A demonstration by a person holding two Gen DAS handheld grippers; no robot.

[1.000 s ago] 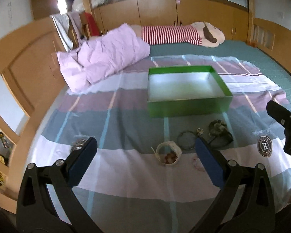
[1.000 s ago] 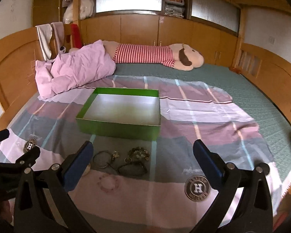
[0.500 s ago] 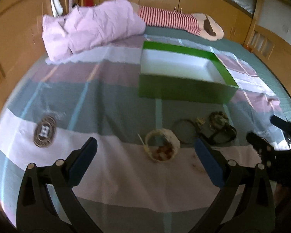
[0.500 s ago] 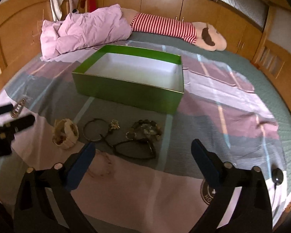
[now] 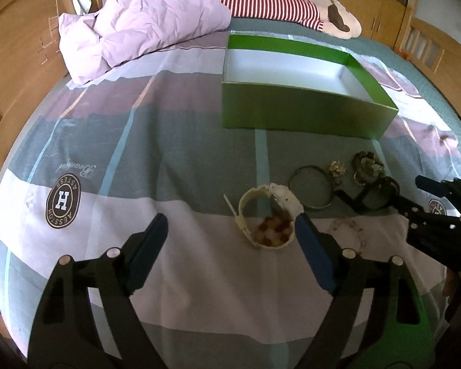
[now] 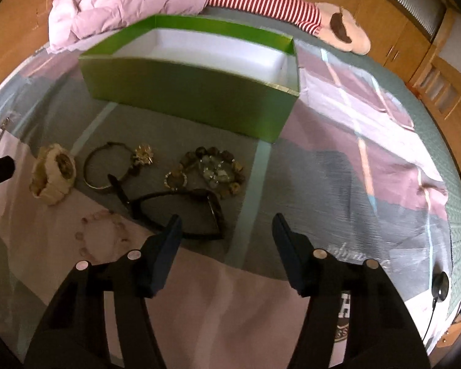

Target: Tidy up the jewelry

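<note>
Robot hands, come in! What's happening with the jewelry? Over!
Left gripper and right gripper: jaws just narrowing, nothing held. Cream watch, bangle, black sunglasses on the bedspread, green box empty. Path clear.

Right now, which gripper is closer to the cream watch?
Left. The left gripper hangs right over the cream watch; the right gripper is farther off, by the sunglasses.
</note>
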